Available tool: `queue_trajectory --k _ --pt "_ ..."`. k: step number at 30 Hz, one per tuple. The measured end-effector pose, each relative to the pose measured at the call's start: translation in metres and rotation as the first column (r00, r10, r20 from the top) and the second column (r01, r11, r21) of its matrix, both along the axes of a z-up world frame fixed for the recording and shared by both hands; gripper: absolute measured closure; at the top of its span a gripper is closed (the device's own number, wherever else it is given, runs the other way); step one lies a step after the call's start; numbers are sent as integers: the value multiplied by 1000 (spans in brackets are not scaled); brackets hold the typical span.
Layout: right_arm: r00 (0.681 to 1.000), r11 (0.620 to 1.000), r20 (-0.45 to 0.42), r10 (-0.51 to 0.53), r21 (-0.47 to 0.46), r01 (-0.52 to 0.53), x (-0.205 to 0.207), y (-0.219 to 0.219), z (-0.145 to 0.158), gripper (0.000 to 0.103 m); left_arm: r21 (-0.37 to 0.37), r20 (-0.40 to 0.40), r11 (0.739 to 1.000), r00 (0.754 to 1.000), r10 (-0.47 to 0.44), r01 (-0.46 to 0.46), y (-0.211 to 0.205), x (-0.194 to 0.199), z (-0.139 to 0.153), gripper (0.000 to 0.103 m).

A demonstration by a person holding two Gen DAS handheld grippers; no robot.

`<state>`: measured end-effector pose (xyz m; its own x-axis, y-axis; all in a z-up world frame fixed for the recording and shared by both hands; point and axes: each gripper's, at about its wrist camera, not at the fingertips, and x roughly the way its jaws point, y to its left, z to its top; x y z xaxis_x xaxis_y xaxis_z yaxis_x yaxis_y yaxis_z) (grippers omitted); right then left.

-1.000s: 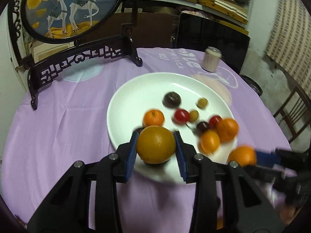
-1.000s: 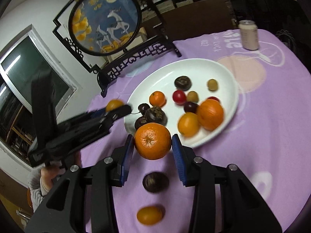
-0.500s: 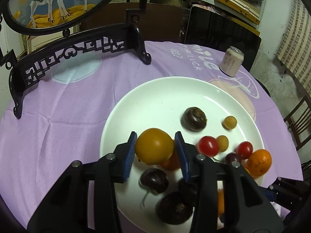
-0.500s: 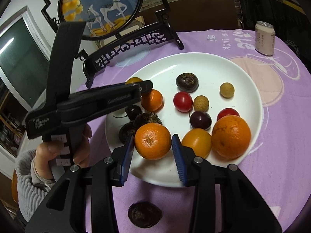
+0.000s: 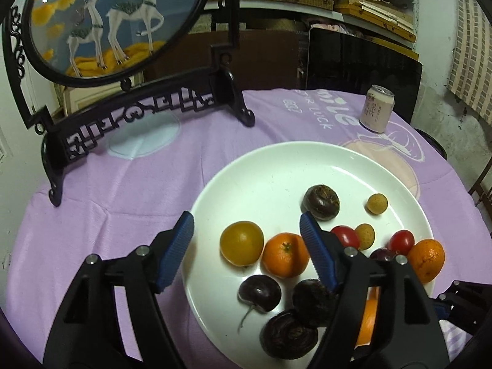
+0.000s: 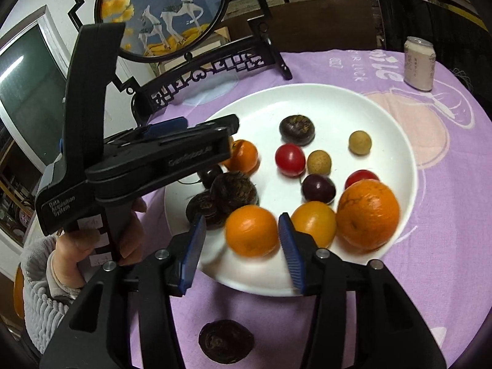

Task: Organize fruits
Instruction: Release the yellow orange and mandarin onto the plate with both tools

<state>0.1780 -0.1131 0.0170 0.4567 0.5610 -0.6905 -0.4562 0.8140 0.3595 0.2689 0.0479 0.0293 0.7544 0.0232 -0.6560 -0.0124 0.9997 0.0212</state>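
Note:
A white plate (image 5: pixel 276 166) (image 6: pixel 332 98) on the purple cloth holds several fruits. My left gripper (image 5: pixel 246 243) is open above the plate's near left; a yellow-orange fruit (image 5: pixel 242 242) lies free on the plate between its jaws, beside a tangerine (image 5: pixel 285 254). My right gripper (image 6: pixel 241 246) is open, its jaws apart around a tangerine (image 6: pixel 251 230) that sits on the plate's near edge. A dark round fruit (image 6: pixel 226 340) lies on the cloth outside the plate, below the right gripper.
A black carved stand with a round deer picture (image 5: pixel 123 113) (image 6: pixel 172 15) stands at the back left. A pink drink can (image 5: pixel 376 111) (image 6: pixel 418 61) stands at the back right. The left gripper's body (image 6: pixel 138 160) reaches over the plate's left side.
Both grippers moved forward over the plate and opened. The left let go of the yellow-orange fruit onto the plate; the right let go of the tangerine at the plate's near edge.

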Motion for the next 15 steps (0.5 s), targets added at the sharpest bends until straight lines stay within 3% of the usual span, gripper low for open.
queue_trajectory --k 15 --pt "1000 998 24 -9 68 7 -37 -27 15 53 63 20 998 1000 24 -25 -4 -46 8 25"
